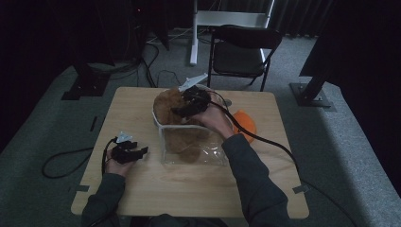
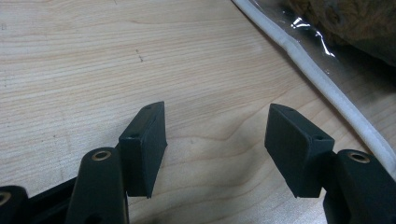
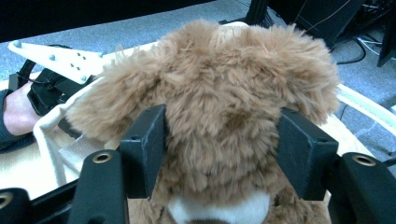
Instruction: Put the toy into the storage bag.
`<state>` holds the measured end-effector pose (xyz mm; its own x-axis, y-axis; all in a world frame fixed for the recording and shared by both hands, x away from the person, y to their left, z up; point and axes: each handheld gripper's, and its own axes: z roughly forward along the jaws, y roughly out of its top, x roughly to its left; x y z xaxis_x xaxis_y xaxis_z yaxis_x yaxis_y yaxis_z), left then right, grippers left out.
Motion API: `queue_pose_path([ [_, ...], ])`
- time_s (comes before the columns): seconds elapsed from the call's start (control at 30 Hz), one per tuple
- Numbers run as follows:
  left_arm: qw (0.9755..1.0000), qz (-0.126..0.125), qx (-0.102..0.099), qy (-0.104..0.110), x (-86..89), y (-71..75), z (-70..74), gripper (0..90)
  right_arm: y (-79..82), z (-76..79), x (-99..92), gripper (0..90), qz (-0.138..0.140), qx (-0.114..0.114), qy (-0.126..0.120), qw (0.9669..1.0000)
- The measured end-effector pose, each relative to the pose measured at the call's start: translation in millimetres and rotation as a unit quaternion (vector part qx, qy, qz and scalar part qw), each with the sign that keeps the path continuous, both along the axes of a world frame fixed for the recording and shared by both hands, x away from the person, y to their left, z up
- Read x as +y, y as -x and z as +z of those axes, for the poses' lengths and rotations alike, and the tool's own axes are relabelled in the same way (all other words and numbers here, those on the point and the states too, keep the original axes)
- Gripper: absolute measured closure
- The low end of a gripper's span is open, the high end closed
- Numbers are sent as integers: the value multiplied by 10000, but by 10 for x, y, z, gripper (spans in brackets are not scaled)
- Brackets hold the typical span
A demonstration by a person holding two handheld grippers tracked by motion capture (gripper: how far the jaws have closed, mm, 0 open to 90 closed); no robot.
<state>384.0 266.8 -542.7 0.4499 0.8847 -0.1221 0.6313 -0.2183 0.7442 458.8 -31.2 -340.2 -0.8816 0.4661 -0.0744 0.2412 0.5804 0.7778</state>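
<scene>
Behind right gripper [image 3: 219, 154], plush toy [image 3: 224, 93] half-hidden

Between my right gripper [image 3: 223, 154] jaws sits a plush dog [image 3: 219, 107] of shaggy, matt tan fur, with a patch of smoother white pile low at its middle; my jaws themselves look like matt black plastic with brass-coloured rivets. Under my left gripper [image 2: 219, 151] lies the wooden table [image 2: 93, 60], pale, smooth and faintly grained. Beyond its right jaw runs the white cloth piping of a glossy, crinkled clear plastic bag [image 2: 327, 86].
</scene>
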Motion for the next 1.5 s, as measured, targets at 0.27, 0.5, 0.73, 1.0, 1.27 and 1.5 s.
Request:
queue_pose_path([
  [0.27, 10000, 1, -1, -5, -1, 0, 0, 392, 88, 76, -73, 443, 53, -153, -23, 9999],
  [0.5, 10000, 1, 2, 3, 0, 0, 0, 392, 133, 135, -135, 441, 23, -277, -88, 9996],
  [0.73, 10000, 0, 2, 1, 1, 0, 0, 392, 152, 197, -242, 410, -69, -419, -260, 9988],
  [1.0, 10000, 3, 2, 7, 0, -3, 0, 392, 115, 240, -494, 387, -289, -433, -620, 9967],
  [1.27, 10000, 4, 1, 4, -1, -2, 0, 392, 168, 306, -614, 364, -373, -479, -628, 9962],
  [1.5, 10000, 2, 2, 7, 0, -2, 0, 391, 205, 343, -691, 347, -459, -604, -531, 9957],
])
